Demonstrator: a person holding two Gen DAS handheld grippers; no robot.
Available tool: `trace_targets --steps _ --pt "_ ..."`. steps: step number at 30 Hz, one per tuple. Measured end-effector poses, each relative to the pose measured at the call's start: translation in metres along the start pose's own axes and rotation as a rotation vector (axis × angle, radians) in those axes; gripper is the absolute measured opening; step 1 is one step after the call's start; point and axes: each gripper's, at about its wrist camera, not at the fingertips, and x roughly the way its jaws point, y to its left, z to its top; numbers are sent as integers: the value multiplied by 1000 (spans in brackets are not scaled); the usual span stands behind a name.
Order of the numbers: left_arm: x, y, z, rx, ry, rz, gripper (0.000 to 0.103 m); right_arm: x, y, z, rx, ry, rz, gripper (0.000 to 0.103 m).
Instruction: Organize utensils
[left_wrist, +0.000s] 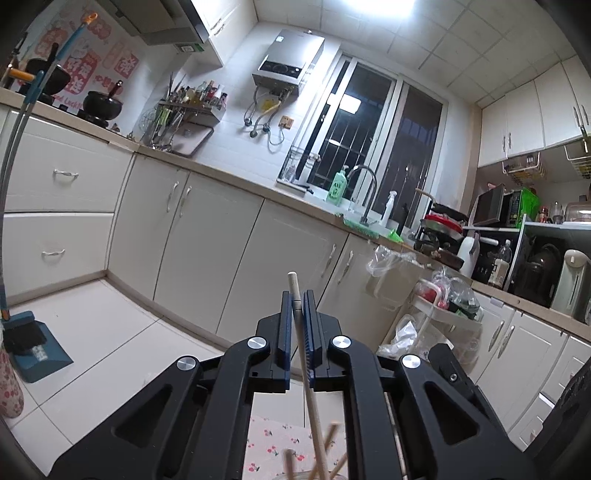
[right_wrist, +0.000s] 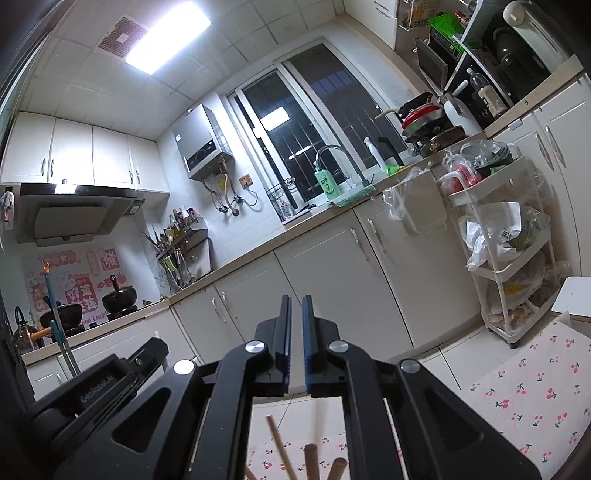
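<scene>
My left gripper (left_wrist: 297, 295) is shut on a pale wooden chopstick (left_wrist: 308, 376). The stick stands nearly upright between the blue pads, its tip poking out above them. Its lower end reaches down among other wooden chopsticks (left_wrist: 328, 443) in a clear container at the bottom edge, blurred. My right gripper (right_wrist: 296, 299) is shut, and I see nothing between its pads. Beneath it, several wooden chopstick ends (right_wrist: 311, 458) stick up. Both grippers point level over a cherry-patterned cloth (right_wrist: 535, 398).
White cabinets (left_wrist: 207, 251) and a counter with a sink run along the wall ahead. A white tiered trolley (right_wrist: 498, 258) with bags stands at the right. A blue dustpan and brush (left_wrist: 33, 354) sit on the floor at the left.
</scene>
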Motion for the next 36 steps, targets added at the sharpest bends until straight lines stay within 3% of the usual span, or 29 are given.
trace_targets --steps 12,19,21,24,26,27,36 --pt "-5 -1 8 13 2 5 5 -26 -12 5 1 26 -6 7" --pt "-20 2 7 31 45 18 6 -59 -36 4 -9 119 -65 7" --pt "-26 4 7 33 51 21 6 -64 -46 1 -12 171 -105 7" --pt "-33 7 8 41 68 27 6 -48 -56 -16 -85 359 -133 11" --pt "-36 11 9 38 85 30 6 -13 -69 -36 -80 560 -109 26" --pt "-38 14 9 37 93 33 6 -2 -74 -42 -76 605 -114 26" --pt "-52 47 1 24 152 64 7 123 -70 -85 -262 866 -71 26"
